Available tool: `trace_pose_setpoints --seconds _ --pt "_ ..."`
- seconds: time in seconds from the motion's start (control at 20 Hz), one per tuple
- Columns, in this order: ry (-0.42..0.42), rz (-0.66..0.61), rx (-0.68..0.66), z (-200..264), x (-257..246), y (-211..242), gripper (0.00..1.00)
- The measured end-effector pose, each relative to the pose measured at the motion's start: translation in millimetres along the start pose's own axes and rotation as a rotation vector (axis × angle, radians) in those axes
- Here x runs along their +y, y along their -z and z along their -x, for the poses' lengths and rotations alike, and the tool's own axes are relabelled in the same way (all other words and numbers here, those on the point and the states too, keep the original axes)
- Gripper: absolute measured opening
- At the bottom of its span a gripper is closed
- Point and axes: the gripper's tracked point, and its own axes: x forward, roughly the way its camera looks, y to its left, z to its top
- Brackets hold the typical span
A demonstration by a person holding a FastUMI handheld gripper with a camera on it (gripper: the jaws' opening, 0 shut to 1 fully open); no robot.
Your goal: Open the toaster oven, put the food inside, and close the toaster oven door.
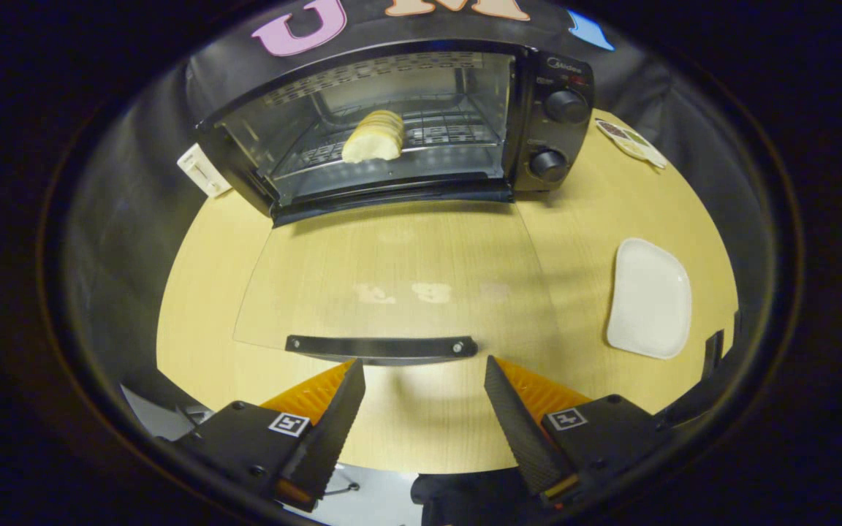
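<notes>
Two fingers [333,420] spread wide at the bottom of the frame, gripper [424,369] released and grasping nothing, tips just short of the door handle [383,346]. Toaster oven [421,120] at the top centre, standing at the far side of a light wooden table [582,219]. Glass door [392,277] dropped fully open, lying flat toward the fingers, wood grain showing through the pane. Dark handle bar along the door's near edge, just ahead of the fingertips and between them, not touched by either. Food [373,136], a pale bread-like piece, already inside the oven on the wire rack [450,131], left of the chamber's middle. Two round knobs [566,106] stacked on the oven's right-hand panel, upper right of the appliance. White plate [649,298] with rounded corners at centre right of the frame, bare, well apart from the open door and beyond the right finger. Small white box-like item [203,169] at upper left, just beside the oven's left corner; hard to tell what. Flat patterned card or sticker [630,142] at upper right on the table, near the oven's knob side. Square black-and-white markers [289,424] on the gripper body behind each finger.
</notes>
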Motion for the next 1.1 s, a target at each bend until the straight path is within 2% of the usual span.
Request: trace_pose_setpoints --seconds 0.4,0.65,1.1 --pt "0.005 0.016 -0.021 24.9 3.1 -19.8 1.0" --pt "0.04 0.088 -0.07 50.0 7.3 -49.5 0.99" --pt "0.049 0.064 -0.107 71.7 12.4 -86.1 1.0"
